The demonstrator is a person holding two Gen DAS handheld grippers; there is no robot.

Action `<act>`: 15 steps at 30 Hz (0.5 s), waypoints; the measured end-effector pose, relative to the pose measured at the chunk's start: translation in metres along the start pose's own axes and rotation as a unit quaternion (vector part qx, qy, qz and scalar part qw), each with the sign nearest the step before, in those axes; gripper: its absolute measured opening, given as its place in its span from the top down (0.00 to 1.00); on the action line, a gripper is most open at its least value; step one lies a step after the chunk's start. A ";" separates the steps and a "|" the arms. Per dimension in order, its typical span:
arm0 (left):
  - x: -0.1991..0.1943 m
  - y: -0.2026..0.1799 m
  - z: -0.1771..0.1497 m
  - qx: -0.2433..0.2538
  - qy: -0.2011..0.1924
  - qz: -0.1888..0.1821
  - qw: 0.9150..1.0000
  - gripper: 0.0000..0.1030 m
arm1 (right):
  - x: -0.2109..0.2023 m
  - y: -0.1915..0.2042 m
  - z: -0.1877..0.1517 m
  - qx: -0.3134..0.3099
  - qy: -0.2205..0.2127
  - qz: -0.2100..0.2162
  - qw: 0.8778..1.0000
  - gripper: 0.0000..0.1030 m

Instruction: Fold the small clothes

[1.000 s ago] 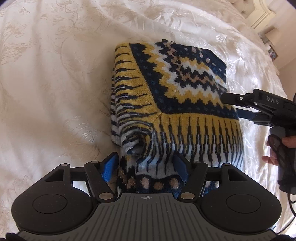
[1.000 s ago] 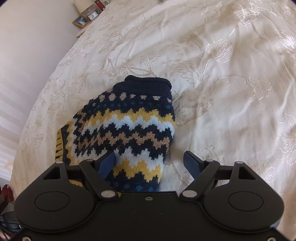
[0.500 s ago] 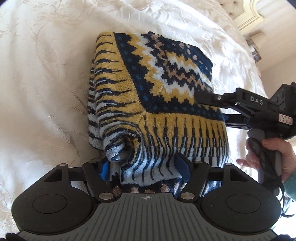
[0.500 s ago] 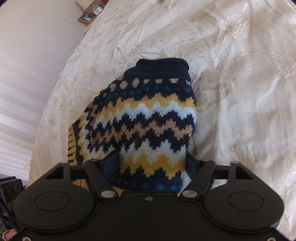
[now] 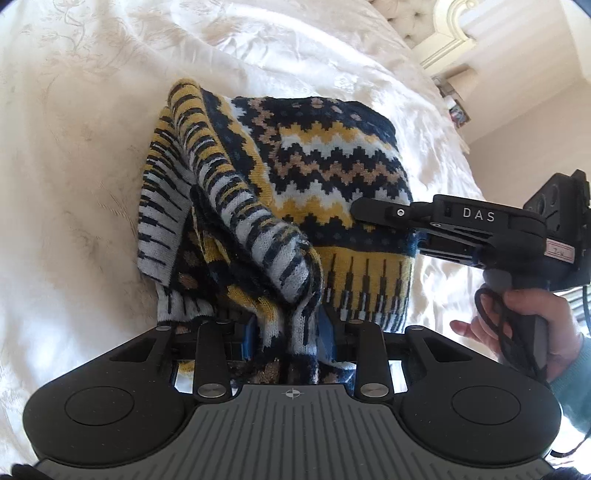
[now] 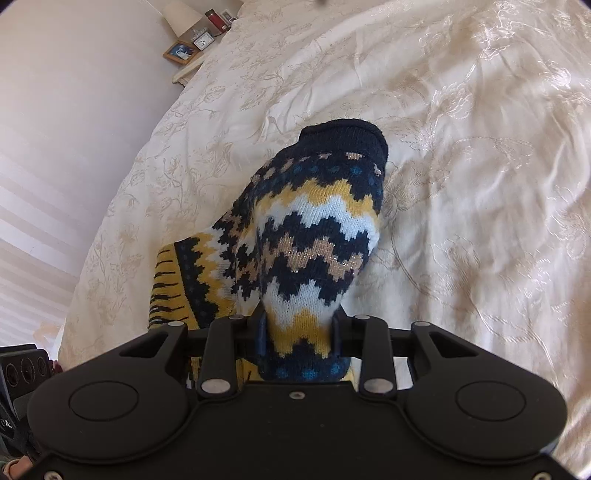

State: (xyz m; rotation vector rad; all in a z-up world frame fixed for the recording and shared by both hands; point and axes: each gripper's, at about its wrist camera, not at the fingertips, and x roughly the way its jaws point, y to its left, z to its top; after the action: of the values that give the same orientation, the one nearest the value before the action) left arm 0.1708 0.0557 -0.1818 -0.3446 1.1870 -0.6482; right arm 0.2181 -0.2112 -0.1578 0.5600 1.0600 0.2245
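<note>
A small knitted sweater (image 5: 314, 173) in navy, yellow and white zigzag bands is lifted off the cream bedspread (image 5: 74, 184), its far end resting on it. My left gripper (image 5: 288, 338) is shut on a bunched striped edge of it. From the right side, my right gripper (image 5: 384, 214) clamps the sweater's edge, a person's hand (image 5: 532, 325) holding its grip. In the right wrist view the right gripper (image 6: 299, 332) is shut on the sweater (image 6: 314, 236), whose navy ribbed end (image 6: 347, 136) points away.
The embroidered bedspread (image 6: 461, 147) spreads all around the sweater. A bedside table (image 6: 192, 51) with a picture frame, a clock and small items stands at the far left. A cream headboard (image 5: 454, 33) rises at the top right.
Both grippers have closed from open onto the sweater's edges. The sweater, which lay folded flat, is now raised and bunched between them.
</note>
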 end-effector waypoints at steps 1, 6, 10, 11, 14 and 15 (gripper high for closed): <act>-0.001 -0.004 -0.006 0.002 0.001 -0.002 1.000 0.70 | -0.006 0.000 -0.006 -0.001 0.002 -0.004 1.000 0.59; -0.008 -0.007 -0.021 0.029 -0.005 0.027 0.999 0.70 | -0.022 -0.011 -0.026 0.011 0.008 -0.029 0.999 0.60; -0.011 -0.004 -0.007 0.046 -0.019 0.066 0.997 0.69 | -0.031 -0.026 -0.033 0.044 -0.005 -0.040 0.998 0.60; -0.010 -0.001 -0.001 0.049 -0.021 0.083 0.995 0.68 | -0.031 -0.031 -0.035 0.054 -0.006 -0.043 0.998 0.60; -0.003 0.014 0.008 0.052 -0.012 0.152 0.987 0.63 | -0.024 -0.038 -0.040 0.069 -0.002 -0.053 0.996 0.60; 0.001 0.021 0.011 0.044 -0.001 0.155 0.987 0.54 | -0.021 -0.038 -0.041 0.070 -0.001 -0.056 0.996 0.60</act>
State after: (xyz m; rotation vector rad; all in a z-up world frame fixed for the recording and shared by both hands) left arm 0.1873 0.0701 -0.1900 -0.0810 1.1751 -0.4263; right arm 0.1687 -0.2388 -0.1772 0.6245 1.1067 0.0506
